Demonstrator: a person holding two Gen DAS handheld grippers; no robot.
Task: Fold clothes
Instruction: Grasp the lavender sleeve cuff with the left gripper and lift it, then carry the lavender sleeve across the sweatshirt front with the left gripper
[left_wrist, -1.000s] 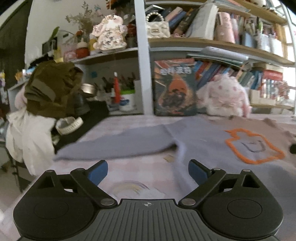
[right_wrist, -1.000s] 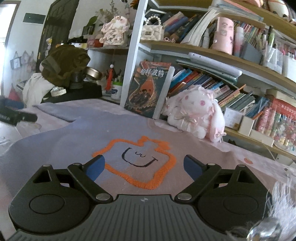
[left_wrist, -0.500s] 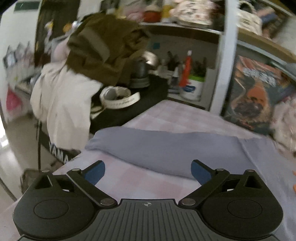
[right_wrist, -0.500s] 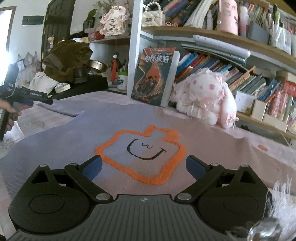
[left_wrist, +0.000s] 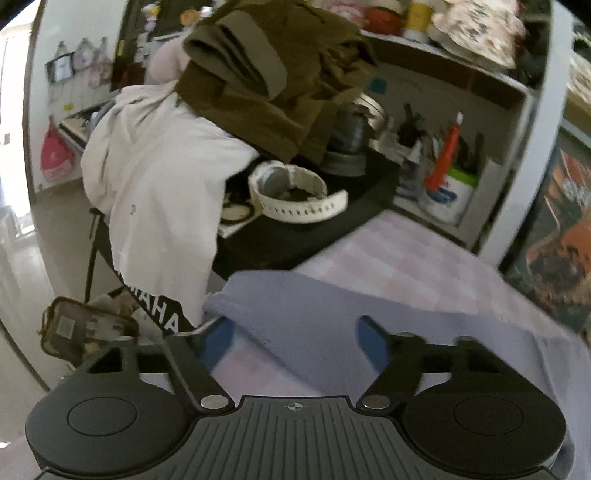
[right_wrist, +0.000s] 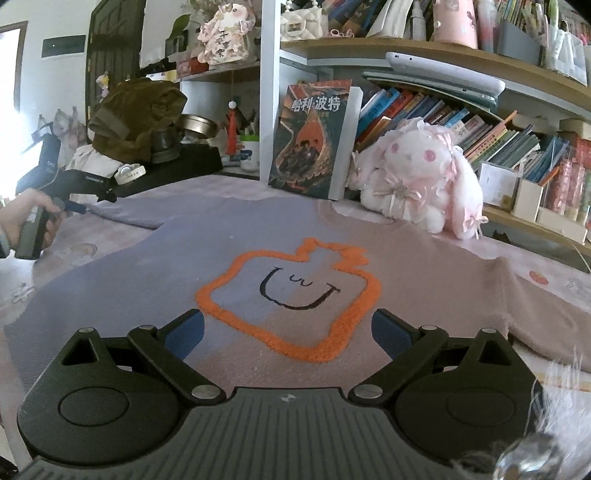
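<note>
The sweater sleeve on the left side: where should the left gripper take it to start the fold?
Grip the sleeve at its cuff end, coming in low along the bed. It lies flat and stretched outward, so the cuff edge is free to pinch. The left gripper has been closing with the cuff between its jaws, pads apparently not yet pressing.

"哈利·波特" on book cover (right_wrist: 308, 138)

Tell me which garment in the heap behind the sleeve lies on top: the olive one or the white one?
The olive garment lies on top, bunched in folds. The white garment sits under it and hangs down over the edge of the black stand.
</note>
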